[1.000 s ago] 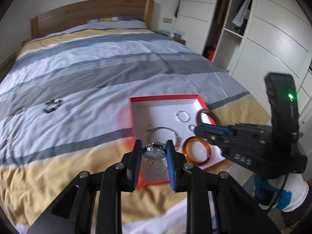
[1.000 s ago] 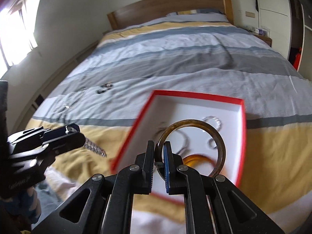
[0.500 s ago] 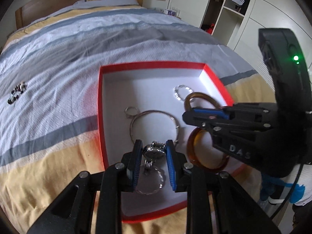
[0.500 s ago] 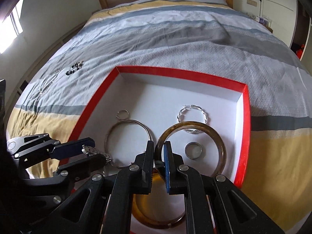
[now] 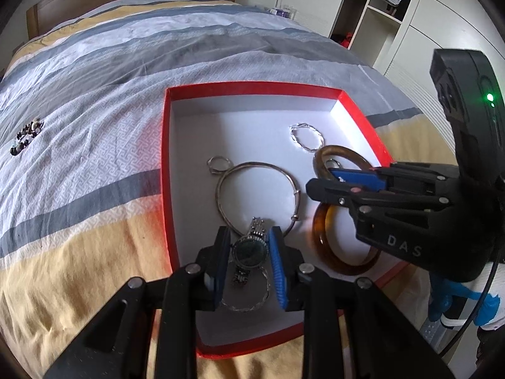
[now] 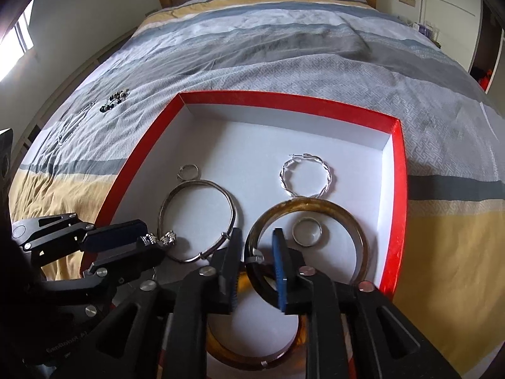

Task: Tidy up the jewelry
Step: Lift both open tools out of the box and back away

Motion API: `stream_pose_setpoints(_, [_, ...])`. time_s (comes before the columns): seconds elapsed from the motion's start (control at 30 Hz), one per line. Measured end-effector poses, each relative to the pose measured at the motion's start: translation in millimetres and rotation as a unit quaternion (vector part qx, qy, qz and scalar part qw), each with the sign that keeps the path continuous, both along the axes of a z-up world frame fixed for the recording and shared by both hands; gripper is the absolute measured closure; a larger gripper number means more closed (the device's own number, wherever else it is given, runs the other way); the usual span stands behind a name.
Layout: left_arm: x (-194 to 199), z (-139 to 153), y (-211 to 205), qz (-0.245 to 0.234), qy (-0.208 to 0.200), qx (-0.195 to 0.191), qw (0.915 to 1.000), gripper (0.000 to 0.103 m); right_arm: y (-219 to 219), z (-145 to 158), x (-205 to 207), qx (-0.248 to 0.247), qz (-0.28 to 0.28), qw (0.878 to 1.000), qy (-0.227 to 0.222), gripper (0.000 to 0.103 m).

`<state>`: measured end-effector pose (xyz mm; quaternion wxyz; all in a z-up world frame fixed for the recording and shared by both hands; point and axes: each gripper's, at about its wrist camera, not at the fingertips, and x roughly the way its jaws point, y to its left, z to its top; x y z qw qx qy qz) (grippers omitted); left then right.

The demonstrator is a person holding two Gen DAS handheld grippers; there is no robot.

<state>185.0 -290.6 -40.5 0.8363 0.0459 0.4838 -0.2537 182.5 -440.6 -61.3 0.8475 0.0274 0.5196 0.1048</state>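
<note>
A red box (image 5: 166, 170) (image 6: 398, 189) with a white floor lies on the bed. My left gripper (image 5: 247, 252) is low inside it, shut on a silver watch (image 5: 249, 251). My right gripper (image 6: 257, 254) has its jaws apart around the rim of an amber bangle (image 6: 347, 218) that rests on the box floor; it shows from the side in the left wrist view (image 5: 328, 180). A second amber bangle (image 5: 318, 240), a silver bangle (image 6: 227, 195), a twisted silver hoop (image 6: 328, 173) and two small rings (image 6: 307, 232) (image 6: 188, 172) lie in the box.
A dark beaded piece (image 5: 26, 134) (image 6: 115, 99) and a thin chain (image 6: 74, 124) lie on the striped cover to the left of the box. A wardrobe (image 5: 410, 15) stands to the right of the bed.
Both grippers came down into the box. The right jaws opened and the amber bangle now rests on the box floor. The left gripper still holds the watch.
</note>
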Motion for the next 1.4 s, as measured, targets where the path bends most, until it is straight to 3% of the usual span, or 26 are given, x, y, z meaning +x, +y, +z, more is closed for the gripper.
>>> stream_pose_setpoints(0.1, [-4,5,0,0.0,-0.003,0.001,1.0,0.069,-1,4,-4,-0.001,0.0,1.0,0.0,0.077])
stream_pose_setpoints(0.27, [-13,19,1,-0.003,-0.013,0.003,0.9999,0.069,-4,19,-15,0.007,-0.007,1.0,-0.012,0.073])
stream_pose_setpoints(0.4, [-24,33,5,0.002,-0.025,0.002,0.9997,0.06,-2,36,-26,0.011,-0.014,1.0,-0.025,0.068])
stream_pose_setpoints(0.53, [-39,48,14,0.013,-0.035,-0.001,0.9993,0.059,2,50,-43,0.013,-0.021,0.999,-0.037,0.059])
stream_pose_setpoints(0.77, [-70,69,35,0.046,-0.054,0.005,0.9975,0.059,7,74,-84,0.036,-0.054,0.996,-0.053,0.056])
stream_pose_setpoints(1.0, [-109,93,70,0.1,-0.095,0.023,0.9902,0.059,22,101,-130,0.026,-0.086,0.992,-0.088,0.05])
stream_pose_setpoints(1.4, [-174,132,141,0.173,-0.153,0.026,0.9727,0.059,79,131,-190,0.019,-0.081,0.988,-0.13,0.035])
